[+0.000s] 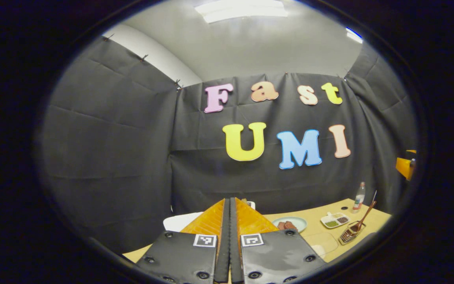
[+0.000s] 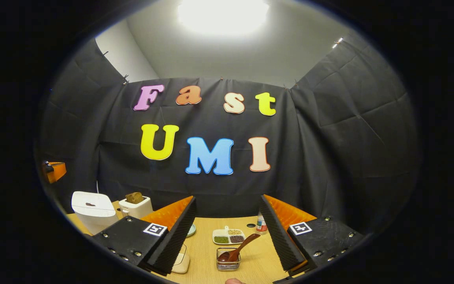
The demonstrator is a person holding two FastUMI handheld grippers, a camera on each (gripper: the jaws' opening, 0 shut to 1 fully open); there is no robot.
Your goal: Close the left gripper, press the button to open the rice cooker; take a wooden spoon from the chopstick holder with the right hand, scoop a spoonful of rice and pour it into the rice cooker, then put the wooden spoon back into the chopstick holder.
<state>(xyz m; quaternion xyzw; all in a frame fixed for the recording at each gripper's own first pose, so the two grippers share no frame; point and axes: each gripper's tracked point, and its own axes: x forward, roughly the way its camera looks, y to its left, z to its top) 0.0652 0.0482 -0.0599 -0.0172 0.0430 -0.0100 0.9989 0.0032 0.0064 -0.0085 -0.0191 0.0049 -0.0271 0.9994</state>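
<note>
Rice cooker, white and boxy (image 2: 93, 209), has its lid down, well left of the right hand-held gripper (image 2: 227, 232), whose jaws gape; the brown wooden spoon (image 2: 238, 249) waits ahead in its wire chopstick holder (image 2: 227, 263). Left hand-held gripper (image 1: 229, 221) is closed on nothing above the tabletop (image 1: 321, 230). Button press and scooping remain.

Above spoon: open air over the brown wooden spoon (image 2: 238, 249) leaning in the clear wire-framed chopstick holder (image 2: 228, 260).
Behind holder: white divided dish of grains (image 2: 229, 236) and small clear bottle (image 2: 261, 225) stand near.
Left side: white rice cooker (image 2: 93, 211) and white toaster (image 2: 135, 207) block the counter (image 2: 203, 244).
Holder's front: bare counter.
</note>
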